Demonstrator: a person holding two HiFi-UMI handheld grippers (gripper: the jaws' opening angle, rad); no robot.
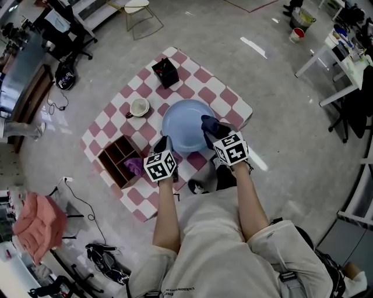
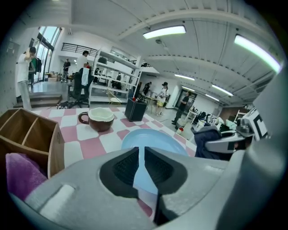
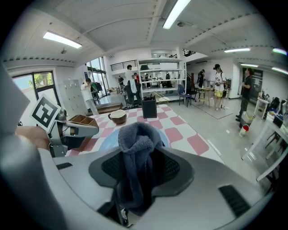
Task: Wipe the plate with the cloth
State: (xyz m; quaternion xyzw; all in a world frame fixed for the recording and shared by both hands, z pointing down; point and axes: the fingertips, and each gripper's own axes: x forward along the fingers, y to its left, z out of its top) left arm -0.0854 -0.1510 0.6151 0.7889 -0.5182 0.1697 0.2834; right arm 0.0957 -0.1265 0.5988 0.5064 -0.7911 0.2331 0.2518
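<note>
A light blue plate (image 1: 185,123) lies in the middle of the pink-and-white checked table. My left gripper (image 1: 162,143) is at the plate's near left rim. In the left gripper view its jaws (image 2: 141,152) are shut on the thin blue edge of the plate (image 2: 155,138). My right gripper (image 1: 211,132) is over the plate's right side, shut on a dark blue-grey cloth (image 1: 210,124). In the right gripper view the bunched cloth (image 3: 135,146) fills the jaws of the gripper (image 3: 138,161) and hides most of the plate (image 3: 104,144) behind it.
A brown cup (image 1: 139,107) stands left of the plate, with a black box (image 1: 165,72) at the far side. A wooden divider box (image 1: 119,158) holding a purple cloth (image 1: 134,166) sits at the near left. A chair (image 1: 140,13) and desks ring the table.
</note>
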